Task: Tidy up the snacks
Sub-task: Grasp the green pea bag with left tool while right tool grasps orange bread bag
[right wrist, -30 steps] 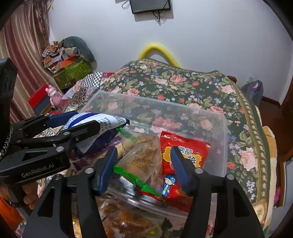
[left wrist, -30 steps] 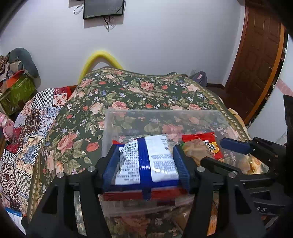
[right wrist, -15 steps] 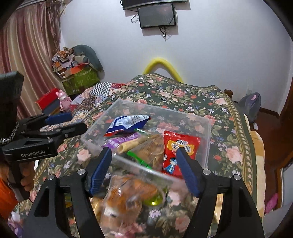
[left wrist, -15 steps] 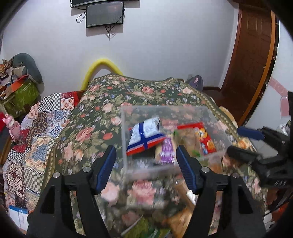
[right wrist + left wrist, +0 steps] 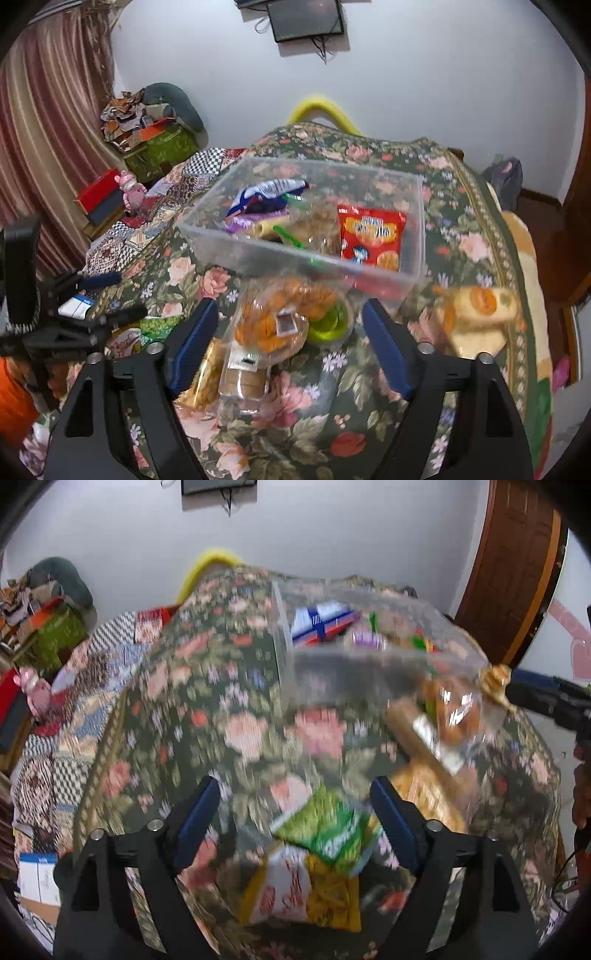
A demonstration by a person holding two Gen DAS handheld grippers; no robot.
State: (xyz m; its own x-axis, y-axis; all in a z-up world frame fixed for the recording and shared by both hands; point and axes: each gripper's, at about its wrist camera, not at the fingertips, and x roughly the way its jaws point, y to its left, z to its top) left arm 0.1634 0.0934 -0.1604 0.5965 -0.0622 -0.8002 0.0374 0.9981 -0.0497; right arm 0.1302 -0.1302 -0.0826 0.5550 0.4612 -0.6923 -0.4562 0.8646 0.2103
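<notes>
the clear plastic bin [image 5: 415,236] sits on the floral cloth [image 5: 469,243], partly filled. both jaws are opening with nothing between them: right gripper [image 5: 290,347] should drop squarely over the crinkly orange snack bag [image 5: 273,325], left gripper [image 5: 295,821] over the green packet [image 5: 328,834].

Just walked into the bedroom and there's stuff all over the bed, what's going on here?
A person with a gripper in each hand is sorting snacks into a clear plastic bin on the floral bedspread. The bin already holds a blue and white packet and a red packet, among others. Both grippers are empty, jaws opening: the left gripper over a green packet, the right gripper over a clear bag of orange snacks.
</notes>
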